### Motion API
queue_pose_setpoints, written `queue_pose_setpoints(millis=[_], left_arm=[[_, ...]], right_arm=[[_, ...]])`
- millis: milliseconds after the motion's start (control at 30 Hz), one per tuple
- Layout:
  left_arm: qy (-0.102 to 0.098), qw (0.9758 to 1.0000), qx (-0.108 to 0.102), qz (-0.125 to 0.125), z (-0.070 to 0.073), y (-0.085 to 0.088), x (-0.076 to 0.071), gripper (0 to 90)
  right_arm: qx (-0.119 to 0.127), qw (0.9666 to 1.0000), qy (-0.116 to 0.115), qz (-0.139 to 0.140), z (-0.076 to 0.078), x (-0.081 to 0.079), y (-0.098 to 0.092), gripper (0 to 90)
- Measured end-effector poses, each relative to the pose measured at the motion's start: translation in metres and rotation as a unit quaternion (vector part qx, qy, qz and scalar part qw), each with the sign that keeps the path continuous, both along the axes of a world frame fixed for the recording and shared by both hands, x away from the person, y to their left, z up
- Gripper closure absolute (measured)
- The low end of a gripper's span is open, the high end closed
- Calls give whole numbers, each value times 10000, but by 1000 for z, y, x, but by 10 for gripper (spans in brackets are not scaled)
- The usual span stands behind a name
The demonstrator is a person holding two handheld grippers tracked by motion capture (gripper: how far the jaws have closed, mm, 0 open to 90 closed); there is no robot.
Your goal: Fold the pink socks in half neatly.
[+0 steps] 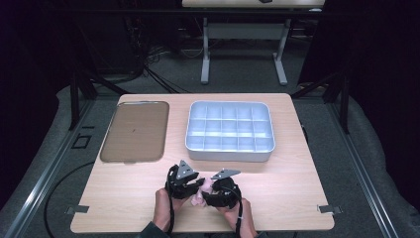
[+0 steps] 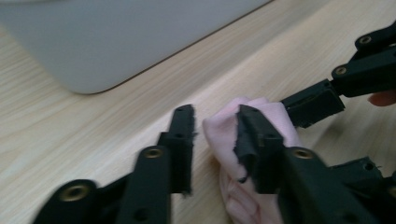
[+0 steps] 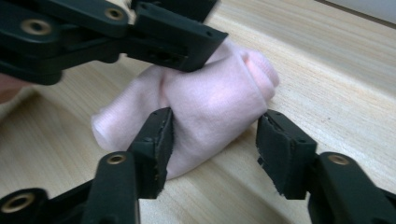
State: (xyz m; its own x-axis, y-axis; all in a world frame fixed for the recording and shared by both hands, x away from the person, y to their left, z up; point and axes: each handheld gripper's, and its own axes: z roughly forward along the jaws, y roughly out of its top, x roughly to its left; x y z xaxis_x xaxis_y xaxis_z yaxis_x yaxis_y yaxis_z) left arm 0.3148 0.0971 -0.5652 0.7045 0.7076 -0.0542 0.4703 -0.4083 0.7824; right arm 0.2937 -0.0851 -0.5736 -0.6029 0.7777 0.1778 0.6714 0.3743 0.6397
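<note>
Near the table's front edge, at about 6 o'clock from the divided grey tray (image 1: 230,131), a small pink cloth bundle (image 1: 199,194) lies on the wood between the two grippers. The left gripper (image 2: 215,122) stands partly open, one jaw resting against the cloth and the other clear of it; the right gripper (image 3: 215,135) is also partly open, its jaws straddling the bundle without pinching. It looks soft, light and floppy (likely a rolled sock), so it should squash rather than slip; the thick middle fold seems the surest place to pinch.
</note>
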Motion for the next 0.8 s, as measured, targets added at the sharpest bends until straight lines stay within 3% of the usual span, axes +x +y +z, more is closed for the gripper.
queue_pose_setpoints(millis=[67,167,333,533,633,800], left_arm=[[10,10000,19,-10,0,4,0,603],[57,9999,58,-62,-2,4,-1,660],[56,9999,115,9,-4,1,-2,703],[50,9999,86,62,-6,0,-2,752],[78,9999,52,47,-7,-2,-3,783],[73,10000,49,1,-8,-3,-3,895]], right_arm=[[17,10000,60,45,1,2,0,495],[137,9997,207,72,1,6,-2,461],[683,9965,482,-3,0,14,-11,320],[1021,9939,368,-176,2,16,-13,318],[832,9955,427,-118,-1,19,-6,370],[727,9965,406,-42,-3,21,-1,472]])
